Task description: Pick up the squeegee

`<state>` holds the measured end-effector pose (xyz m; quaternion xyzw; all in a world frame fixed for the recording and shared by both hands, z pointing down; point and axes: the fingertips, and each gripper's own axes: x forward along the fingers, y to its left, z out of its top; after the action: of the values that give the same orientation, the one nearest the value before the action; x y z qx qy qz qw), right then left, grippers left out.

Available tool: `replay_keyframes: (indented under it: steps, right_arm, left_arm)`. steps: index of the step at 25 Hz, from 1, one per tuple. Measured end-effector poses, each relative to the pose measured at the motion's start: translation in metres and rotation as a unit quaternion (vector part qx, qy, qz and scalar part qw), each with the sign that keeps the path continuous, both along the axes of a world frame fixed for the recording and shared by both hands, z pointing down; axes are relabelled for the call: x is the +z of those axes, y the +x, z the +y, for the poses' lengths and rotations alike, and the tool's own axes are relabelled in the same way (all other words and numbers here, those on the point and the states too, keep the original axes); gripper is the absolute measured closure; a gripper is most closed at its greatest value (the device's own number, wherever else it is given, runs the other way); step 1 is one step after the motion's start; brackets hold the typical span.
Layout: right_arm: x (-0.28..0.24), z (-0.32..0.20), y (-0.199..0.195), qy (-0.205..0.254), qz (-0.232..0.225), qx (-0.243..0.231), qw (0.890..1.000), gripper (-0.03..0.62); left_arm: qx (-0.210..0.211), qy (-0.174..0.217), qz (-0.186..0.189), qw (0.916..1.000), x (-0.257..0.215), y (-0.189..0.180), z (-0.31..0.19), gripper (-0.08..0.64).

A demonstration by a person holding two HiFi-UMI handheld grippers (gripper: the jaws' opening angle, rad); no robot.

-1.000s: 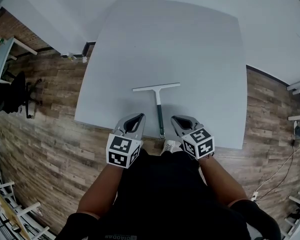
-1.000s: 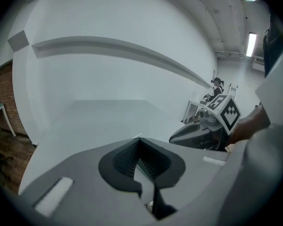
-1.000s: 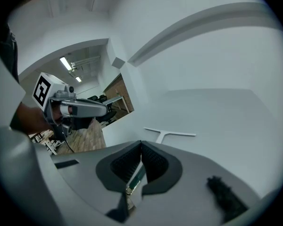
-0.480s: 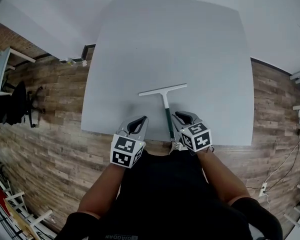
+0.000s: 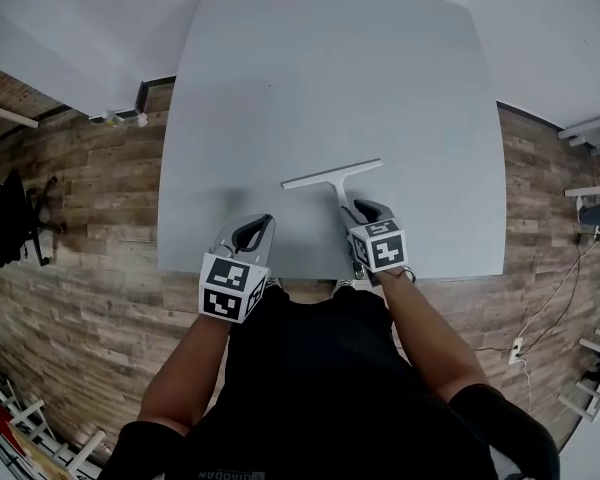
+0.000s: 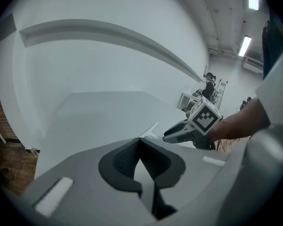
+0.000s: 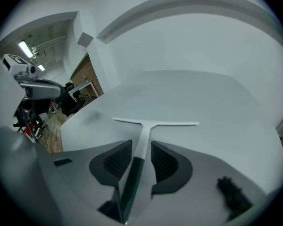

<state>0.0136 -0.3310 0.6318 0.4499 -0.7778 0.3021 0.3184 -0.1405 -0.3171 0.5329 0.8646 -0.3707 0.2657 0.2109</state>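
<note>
A squeegee (image 5: pixel 325 175) with a white blade and a dark green handle lies flat on the pale grey table (image 5: pixel 320 68), handle toward the near edge. My right gripper (image 5: pixel 355 210) is lowered over the handle. In the right gripper view the squeegee (image 7: pixel 144 128) runs between the jaws of the right gripper (image 7: pixel 141 142), which are opening, with gaps on both sides. My left gripper (image 5: pixel 263 220) hovers over the table's near edge, left of the handle, its tips together on nothing. From the left gripper (image 6: pixel 139 140) the blade tip (image 6: pixel 149 129) and the right gripper (image 6: pixel 188 132) show ahead.
The table's near edge (image 5: pixel 280 271) runs just under both grippers, with wood floor (image 5: pixel 80 218) around it. A dark chair (image 5: pixel 10 218) stands far left. Shelving (image 5: pixel 595 128) and a floor cable (image 5: pixel 540 328) are on the right. White walls rise behind the table.
Both grippers moved forward over the table's near edge. The right one came down from beside the handle to straddle it, and its jaws have spread apart.
</note>
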Motion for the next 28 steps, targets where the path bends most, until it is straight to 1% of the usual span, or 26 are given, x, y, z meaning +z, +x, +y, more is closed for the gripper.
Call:
replay_keyframes:
  steps: [4,9,13,19,23,25,28]
  right_arm:
    - [0.019,-0.01,-0.003,-0.017,0.01,0.027,0.999,0.459]
    - [0.032,-0.008,-0.006,-0.031,0.033,0.03,0.999,0.459]
    - [0.04,-0.01,-0.007,-0.037,0.042,0.041,0.998,0.459]
    - [0.044,-0.01,-0.008,-0.046,0.053,0.026,0.997,0.469]
    - [0.046,-0.008,-0.003,-0.045,0.046,0.03,0.997,0.489]
    - [0.046,-0.008,0.002,-0.045,0.043,0.033,0.998,0.497]
    - [0.042,-0.008,0.004,-0.039,0.026,0.027,0.999,0.497]
  left_arm:
    - [-0.002,-0.003,0.006,1.0,0.005,-0.016,-0.008,0.554]
    - [-0.014,-0.008,0.013,0.9998,0.008,-0.032,-0.009,0.554]
    - [-0.021,-0.012,0.018,0.9995,0.009,-0.04,-0.006,0.554]
    - [-0.029,-0.018,0.022,0.9992,0.011,-0.04,-0.003,0.554]
    - [-0.047,-0.029,0.034,0.9979,0.01,-0.037,0.0,0.554]
    - [-0.051,-0.031,0.031,0.9977,0.009,-0.033,0.001,0.554]
    - [-0.054,-0.029,0.02,0.9979,0.009,-0.028,0.004,0.554]
